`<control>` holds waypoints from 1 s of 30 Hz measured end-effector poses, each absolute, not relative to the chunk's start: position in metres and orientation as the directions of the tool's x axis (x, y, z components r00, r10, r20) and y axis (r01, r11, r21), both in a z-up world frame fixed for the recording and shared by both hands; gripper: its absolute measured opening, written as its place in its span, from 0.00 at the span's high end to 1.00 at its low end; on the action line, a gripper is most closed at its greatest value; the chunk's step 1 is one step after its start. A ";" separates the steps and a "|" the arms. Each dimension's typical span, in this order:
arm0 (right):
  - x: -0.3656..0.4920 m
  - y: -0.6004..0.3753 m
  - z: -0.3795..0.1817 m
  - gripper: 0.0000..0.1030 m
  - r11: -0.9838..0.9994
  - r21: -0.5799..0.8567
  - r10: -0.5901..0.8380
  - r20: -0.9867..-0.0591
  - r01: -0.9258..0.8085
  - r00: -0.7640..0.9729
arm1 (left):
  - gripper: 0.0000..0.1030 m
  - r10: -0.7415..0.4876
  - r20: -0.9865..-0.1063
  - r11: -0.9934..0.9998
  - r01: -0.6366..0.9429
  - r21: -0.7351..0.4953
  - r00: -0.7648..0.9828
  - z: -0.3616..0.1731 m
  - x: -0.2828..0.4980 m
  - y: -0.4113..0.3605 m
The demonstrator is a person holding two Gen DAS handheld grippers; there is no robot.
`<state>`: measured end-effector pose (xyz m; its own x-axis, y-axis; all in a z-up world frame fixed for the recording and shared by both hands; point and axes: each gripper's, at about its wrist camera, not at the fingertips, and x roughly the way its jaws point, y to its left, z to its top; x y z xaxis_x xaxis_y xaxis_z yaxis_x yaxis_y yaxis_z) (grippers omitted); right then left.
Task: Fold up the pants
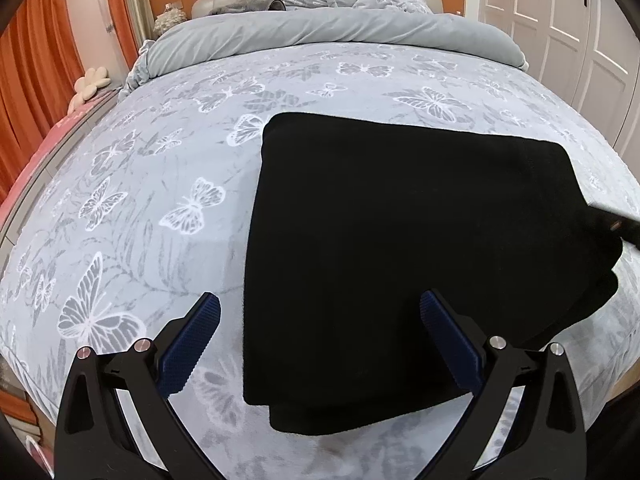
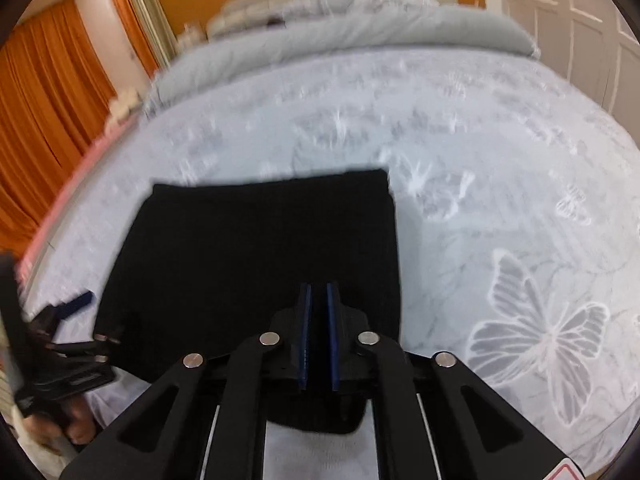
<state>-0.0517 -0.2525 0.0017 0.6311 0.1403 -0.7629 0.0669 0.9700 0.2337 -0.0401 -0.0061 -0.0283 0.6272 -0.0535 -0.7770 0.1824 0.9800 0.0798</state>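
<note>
Butterfly-printed grey bedding [image 1: 168, 184] covers the bed, and folded black pants [image 1: 400, 248] are laid flat on it near the front edge. Left gripper [image 1: 320, 312] is held wide apart above them; right gripper [image 2: 318, 292] is nearly closed, nothing visibly clamped.
</note>
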 end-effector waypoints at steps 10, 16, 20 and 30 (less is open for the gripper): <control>-0.082 -0.273 0.013 0.80 0.961 0.259 0.137 -0.749 0.097 0.648 | 0.05 -0.071 -0.776 0.984 0.170 0.047 0.626 -0.025 -0.040 0.006; -0.095 -0.281 -0.015 0.39 0.941 0.317 0.196 -0.796 0.120 0.573 | 0.05 -0.167 -0.792 0.985 0.142 -0.102 0.588 -0.023 -0.039 0.044; -0.095 -0.282 -0.019 0.20 0.929 0.352 0.227 -0.787 0.115 0.573 | 0.05 -0.330 -0.808 0.941 0.101 -0.323 0.487 -0.039 -0.031 0.073; -0.062 -0.290 -0.058 0.14 0.721 0.656 0.496 -0.714 0.224 0.494 | 0.05 -0.539 -0.761 0.824 0.037 -0.566 0.360 -0.065 -0.007 0.063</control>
